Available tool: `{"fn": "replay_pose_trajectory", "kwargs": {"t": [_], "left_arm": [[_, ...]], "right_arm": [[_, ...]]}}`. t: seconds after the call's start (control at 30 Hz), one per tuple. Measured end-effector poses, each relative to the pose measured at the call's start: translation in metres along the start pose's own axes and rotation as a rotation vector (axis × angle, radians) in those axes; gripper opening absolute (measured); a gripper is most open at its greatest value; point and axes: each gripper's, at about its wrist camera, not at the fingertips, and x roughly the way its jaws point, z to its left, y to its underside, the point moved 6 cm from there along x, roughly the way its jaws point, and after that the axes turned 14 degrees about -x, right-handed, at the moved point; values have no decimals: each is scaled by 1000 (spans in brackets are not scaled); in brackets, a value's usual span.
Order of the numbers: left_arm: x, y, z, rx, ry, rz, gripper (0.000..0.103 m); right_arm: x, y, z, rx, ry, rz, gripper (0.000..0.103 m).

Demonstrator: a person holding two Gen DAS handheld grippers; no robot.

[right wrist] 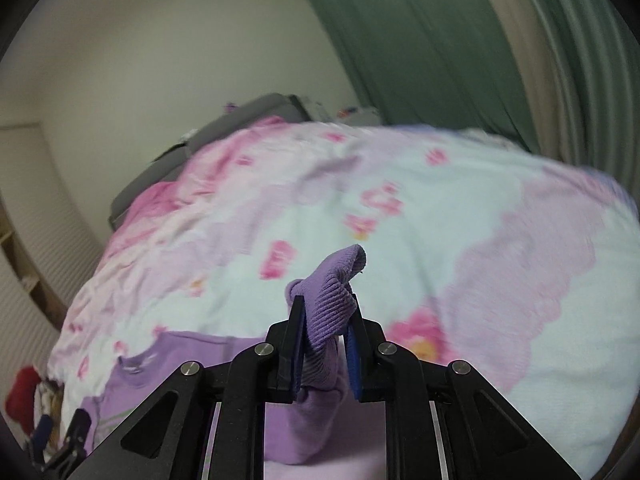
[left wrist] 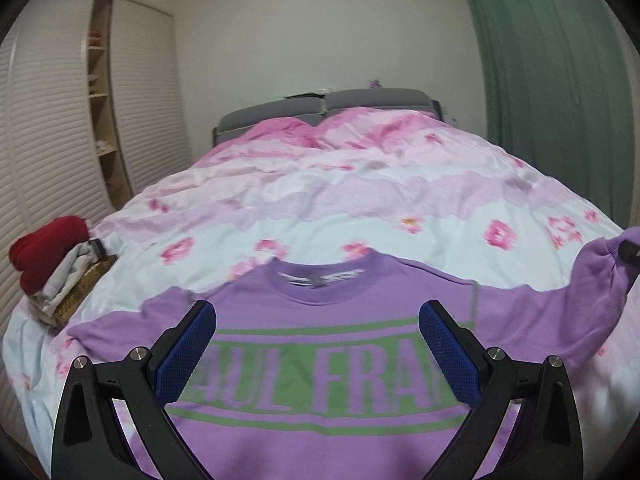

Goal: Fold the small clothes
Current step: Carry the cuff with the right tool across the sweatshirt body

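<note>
A purple sweatshirt (left wrist: pixel 320 304) with green lettering lies face up on the bed, collar pointing away from me. My left gripper (left wrist: pixel 316 312) is open and empty, hovering over its chest. My right gripper (right wrist: pixel 326 312) is shut on the ribbed purple sleeve cuff (right wrist: pixel 332 292) and holds it lifted above the quilt. In the left wrist view that raised sleeve (left wrist: pixel 596 280) arches up at the far right, with the right gripper's tip (left wrist: pixel 630 252) at the frame edge. The sweatshirt body (right wrist: pixel 180 360) and the left gripper (right wrist: pixel 60 436) show at lower left in the right wrist view.
The bed has a pink and pale blue floral quilt (left wrist: pixel 360 192) and a grey headboard (left wrist: pixel 320 108). A basket of folded clothes (left wrist: pixel 76 284) with a red garment (left wrist: pixel 48 248) sits at the bed's left edge. White louvred wardrobe (left wrist: pixel 44 152) left, green curtain (left wrist: pixel 560 80) right.
</note>
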Motion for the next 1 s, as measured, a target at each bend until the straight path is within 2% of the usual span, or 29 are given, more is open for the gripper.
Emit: {"fn": "replay_pose_trajectory", "kwargs": {"t": [0.2,0.33,0.47,0.63,0.73,0.87,1.0], "left_arm": [[-4,-20,64,-69,-71,-34,103],[-6,-29,109,-111,-126,-48,103],[-7,-33,153,-138,-187,-60,103],[-3,-27,198,-158,-253,-42,103],[0,-22,215,-165,-278,-30,103],[4,-23,229,-180,-292,-14,103],[3,-25,235,-162,-302,-32,103]], "right_arm": [[-3,-19,95,-135,-94,-58,19],[5,-17,160,-222,-165,-68,19],[22,1,231,-344,-212,-51,19],[55,52,312,-517,-221,32,19],[74,87,338,-580,-221,106,19],[89,119,355,-592,-235,189,20],[95,137,367,-597,-288,252,29]]}}
